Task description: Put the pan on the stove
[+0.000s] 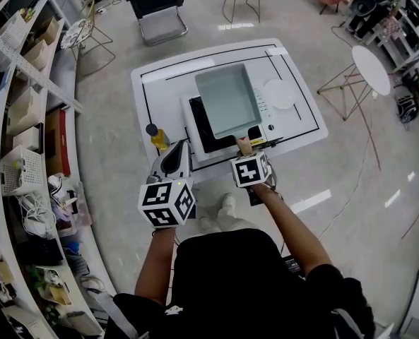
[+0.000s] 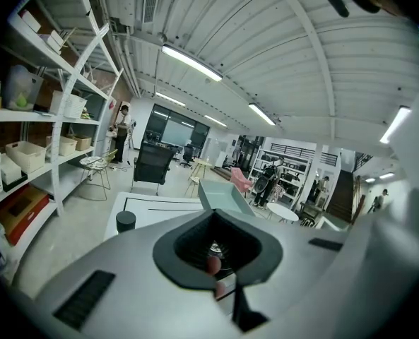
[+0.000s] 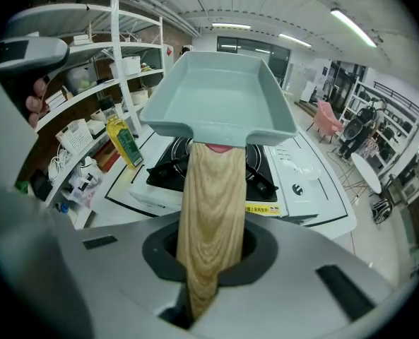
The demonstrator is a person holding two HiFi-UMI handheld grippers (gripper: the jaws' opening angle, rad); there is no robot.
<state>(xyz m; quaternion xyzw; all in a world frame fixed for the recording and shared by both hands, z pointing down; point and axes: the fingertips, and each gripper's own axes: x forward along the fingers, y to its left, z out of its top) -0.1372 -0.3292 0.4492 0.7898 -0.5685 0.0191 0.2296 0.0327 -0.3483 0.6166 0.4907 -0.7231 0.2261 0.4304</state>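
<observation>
Right claw [image 3: 201,299] clamps the handle [image 3: 209,203] end; above the stove [image 3: 269,179], the pan [image 3: 220,97] could swivel and land off-burner. Left claw [image 1: 175,152] narrow, empty.

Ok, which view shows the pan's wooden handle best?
The right gripper view: the wooden handle fills the centre, clamped in the right gripper, grain clear. The head view shows only a stub past that gripper. The left gripper view shows the pan far off, handle hidden.

A white, black-lined table [image 1: 160,83] carried a stove [image 1: 198,122], a yellow bottle [image 1: 157,136] beside it and a white plate [image 1: 278,94].
</observation>
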